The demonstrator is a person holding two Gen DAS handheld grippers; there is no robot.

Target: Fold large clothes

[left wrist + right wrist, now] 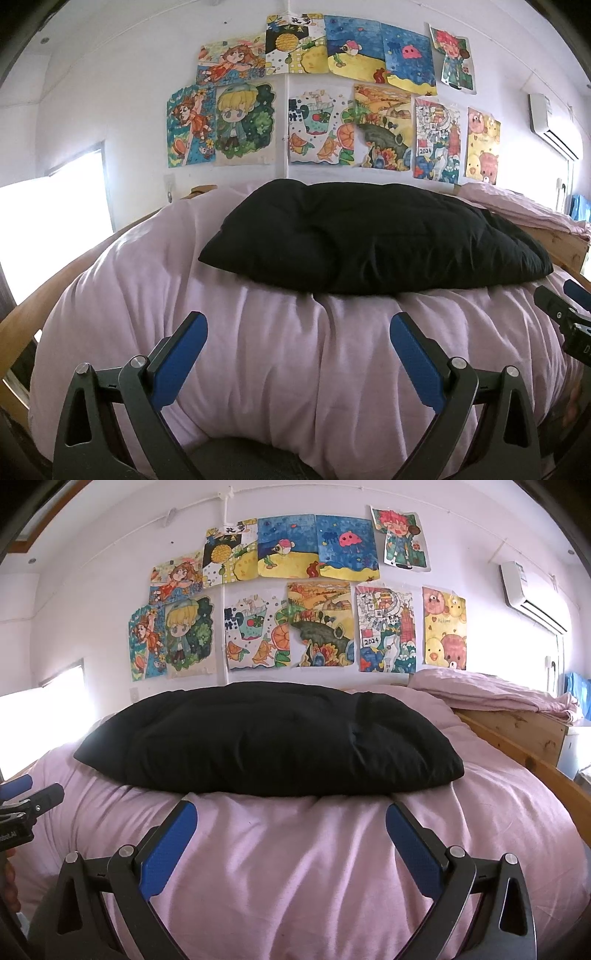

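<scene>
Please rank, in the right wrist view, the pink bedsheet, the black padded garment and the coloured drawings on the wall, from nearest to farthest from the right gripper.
1. Pink bedsheet, directly under the open right gripper.
2. Black padded garment, ahead, mid-bed.
3. Coloured drawings, on the far wall.

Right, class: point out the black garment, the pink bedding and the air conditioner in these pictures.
black garment (266,738): right wrist view, middle of its puffy top surface.
pink bedding (288,369): left wrist view, bare stretch in front of the garment.
air conditioner (532,598): right wrist view, front of its white casing.
</scene>
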